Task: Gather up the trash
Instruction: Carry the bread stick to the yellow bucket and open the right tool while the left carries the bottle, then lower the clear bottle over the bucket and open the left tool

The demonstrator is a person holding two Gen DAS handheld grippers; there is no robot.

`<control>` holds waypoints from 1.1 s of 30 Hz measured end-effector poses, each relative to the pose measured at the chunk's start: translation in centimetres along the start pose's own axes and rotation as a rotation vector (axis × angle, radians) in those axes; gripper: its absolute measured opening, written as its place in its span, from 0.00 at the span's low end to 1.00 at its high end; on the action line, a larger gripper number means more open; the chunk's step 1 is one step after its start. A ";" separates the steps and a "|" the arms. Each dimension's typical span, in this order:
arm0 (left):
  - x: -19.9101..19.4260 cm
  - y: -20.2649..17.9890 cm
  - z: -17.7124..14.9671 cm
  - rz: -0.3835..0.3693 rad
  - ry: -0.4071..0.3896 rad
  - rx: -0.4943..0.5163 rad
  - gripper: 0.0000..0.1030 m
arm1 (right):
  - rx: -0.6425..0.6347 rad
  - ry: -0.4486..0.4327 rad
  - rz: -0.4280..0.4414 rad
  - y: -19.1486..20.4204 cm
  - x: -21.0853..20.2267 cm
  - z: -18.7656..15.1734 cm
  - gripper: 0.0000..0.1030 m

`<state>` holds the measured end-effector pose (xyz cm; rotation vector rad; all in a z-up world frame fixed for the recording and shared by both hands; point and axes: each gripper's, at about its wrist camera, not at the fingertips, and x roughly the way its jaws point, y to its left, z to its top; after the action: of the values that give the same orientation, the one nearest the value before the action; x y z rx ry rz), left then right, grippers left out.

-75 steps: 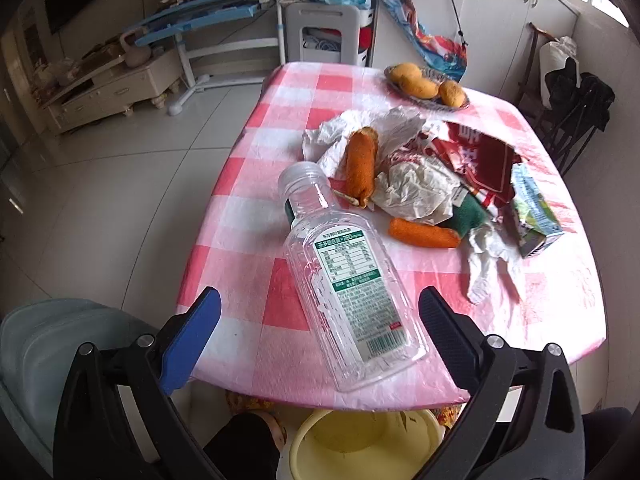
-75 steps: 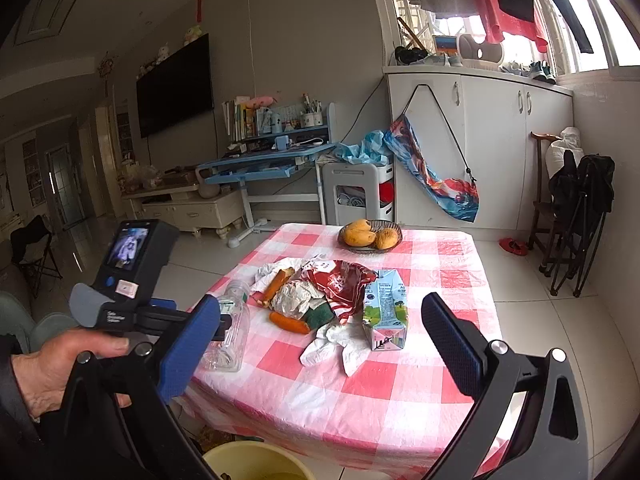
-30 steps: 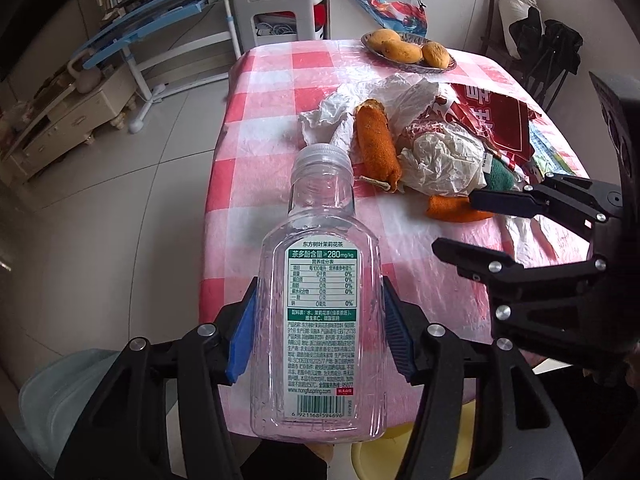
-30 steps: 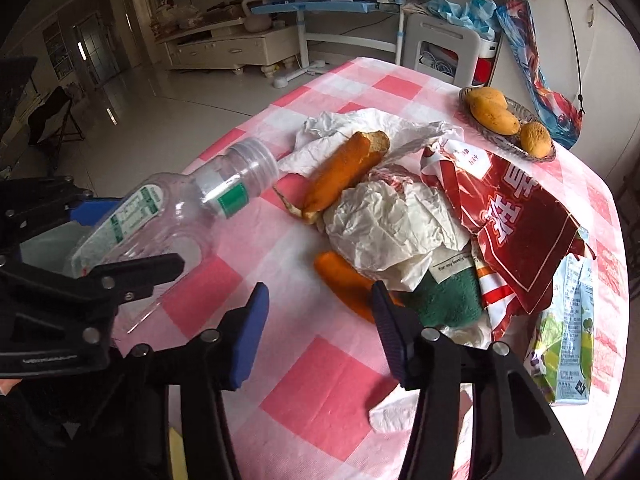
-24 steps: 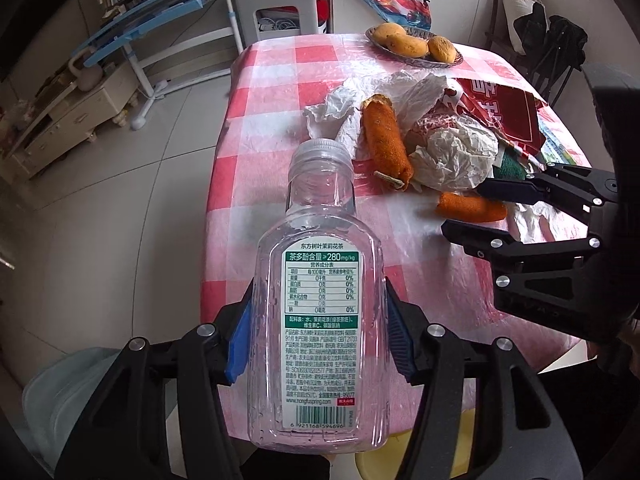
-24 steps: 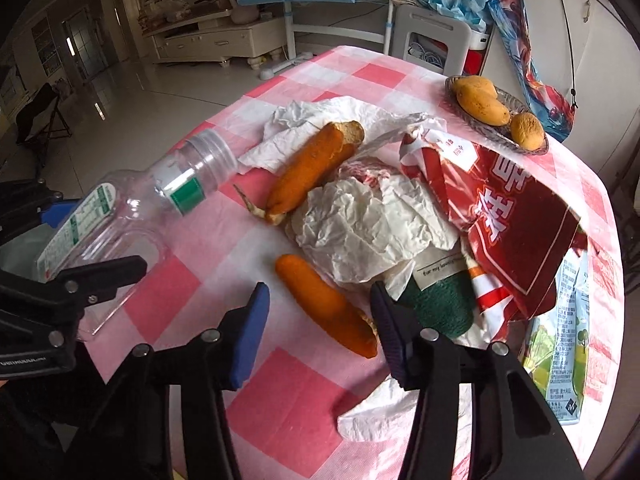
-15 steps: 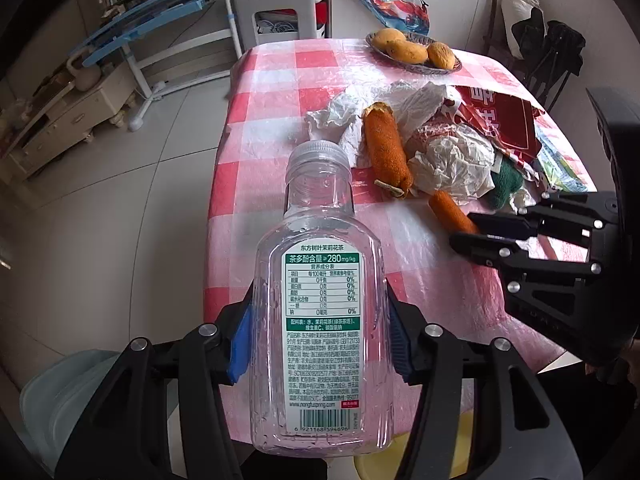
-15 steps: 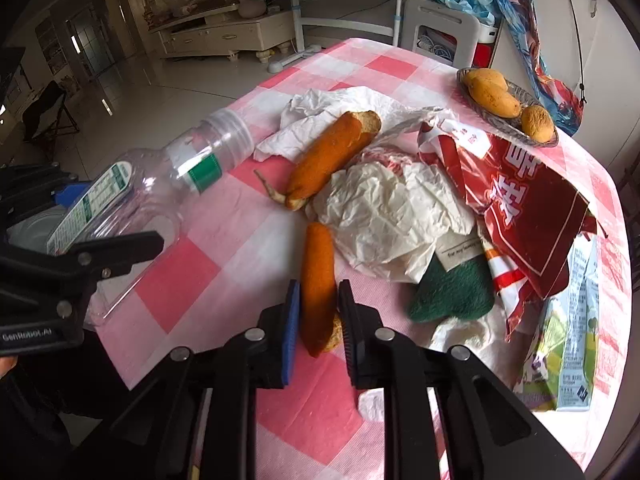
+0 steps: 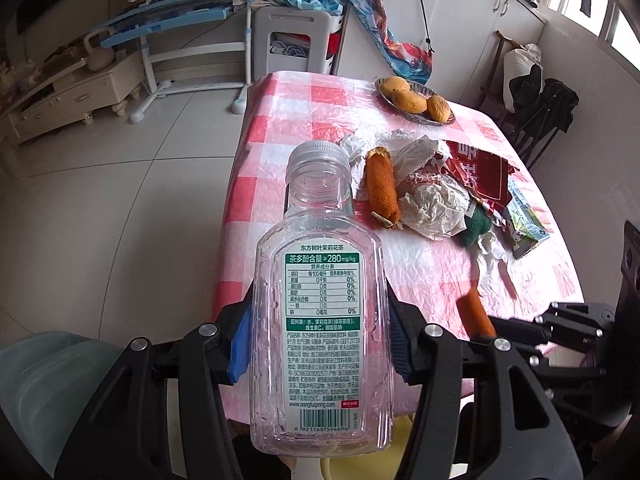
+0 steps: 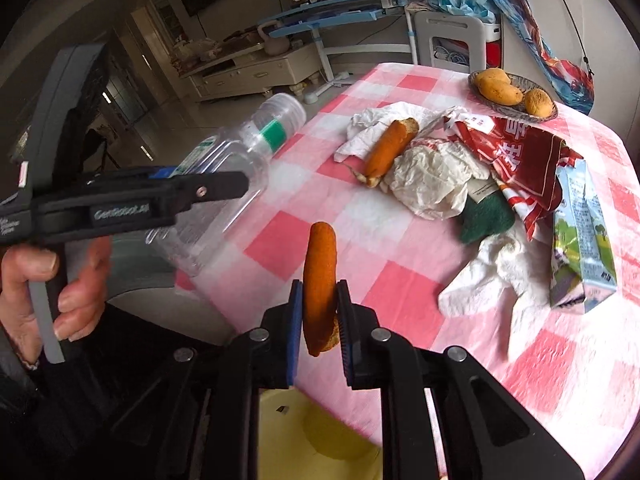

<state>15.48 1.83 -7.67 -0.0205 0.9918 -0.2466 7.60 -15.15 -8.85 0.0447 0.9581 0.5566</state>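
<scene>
My left gripper is shut on a clear plastic bottle with a green and white label, held off the table's near left edge; the bottle also shows in the right wrist view. My right gripper is shut on a small orange carrot piece, lifted above the table's near edge and over a yellow bin. On the pink checked tablecloth lie a bigger carrot, crumpled white paper, a red snack bag, a green cloth, a white tissue and a milk carton.
A plate of yellow fruit stands at the table's far side. A grey-green container sits low at the left. Beyond the table are a blue desk, a white stool and folded chairs.
My left gripper shut on the bottle and lifted it off the table. My right gripper closed on the small carrot and drew it back to the near edge, above the yellow bin.
</scene>
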 end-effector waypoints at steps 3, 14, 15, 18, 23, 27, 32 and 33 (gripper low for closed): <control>-0.6 -0.4 -0.5 0.012 -0.013 0.012 0.51 | -0.011 0.041 0.044 1.6 -0.1 -2.2 0.17; -2.7 -0.9 -2.6 -0.005 -0.043 0.014 0.51 | -0.026 0.220 0.048 4.5 2.5 -8.5 0.46; -2.9 -1.0 -3.0 -0.007 -0.042 0.014 0.51 | -0.005 0.186 0.041 4.1 2.1 -8.1 0.49; -3.3 -1.6 -4.7 -0.016 -0.033 0.028 0.51 | 0.063 0.036 0.012 3.0 -0.4 -7.4 0.61; -3.1 -4.8 -8.8 -0.043 0.020 0.108 0.51 | 0.171 -0.222 -0.078 0.7 -5.0 -6.4 0.75; -1.6 -8.1 -13.4 -0.055 0.117 0.178 0.52 | 0.294 -0.342 -0.098 -1.4 -7.4 -6.4 0.78; 0.4 -11.1 -18.3 -0.055 0.272 0.293 0.52 | 0.381 -0.396 -0.079 -3.1 -9.3 -6.9 0.79; 0.6 -11.5 -19.0 -0.051 0.296 0.316 0.52 | 0.387 -0.400 -0.079 -3.2 -9.4 -6.9 0.79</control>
<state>-2.22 -7.65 -17.08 0.2865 1.2371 -0.4602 -0.56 -23.73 -6.62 0.4474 0.6604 0.2675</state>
